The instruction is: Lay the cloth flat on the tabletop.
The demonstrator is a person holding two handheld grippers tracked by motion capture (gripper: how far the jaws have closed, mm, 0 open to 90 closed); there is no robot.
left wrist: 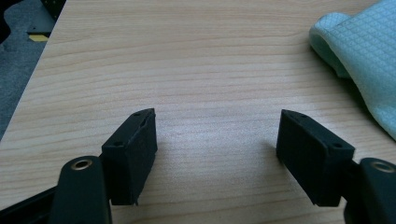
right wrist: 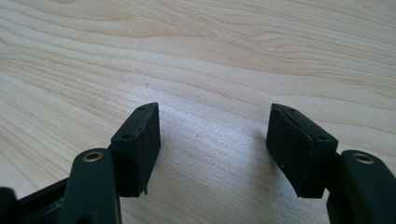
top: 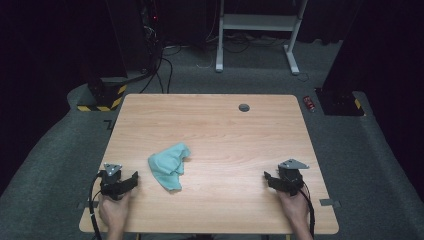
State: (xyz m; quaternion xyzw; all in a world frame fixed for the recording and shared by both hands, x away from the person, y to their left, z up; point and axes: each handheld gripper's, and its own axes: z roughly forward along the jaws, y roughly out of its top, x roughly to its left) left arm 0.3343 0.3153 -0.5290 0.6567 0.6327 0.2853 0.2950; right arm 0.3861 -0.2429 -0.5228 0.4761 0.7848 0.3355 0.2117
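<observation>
**Near table edge: both grippers idle, cloth untouched**

On the wooden table (top: pixel 220 130), crumpled teal cloth (top: pixel 169 165) lies near left gripper (top: pixel 134 180). Right gripper (top: pixel 266 178) well apart. Both spread wide, empty. Looks like pre-grasp; next likely left reaches for the cloth.

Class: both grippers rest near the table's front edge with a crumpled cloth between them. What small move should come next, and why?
Probably bring the left gripper toward the teal cloth. Its jaws stand open with bare table between them, and the cloth lies close by; the right gripper, also open, sits much farther away.
</observation>
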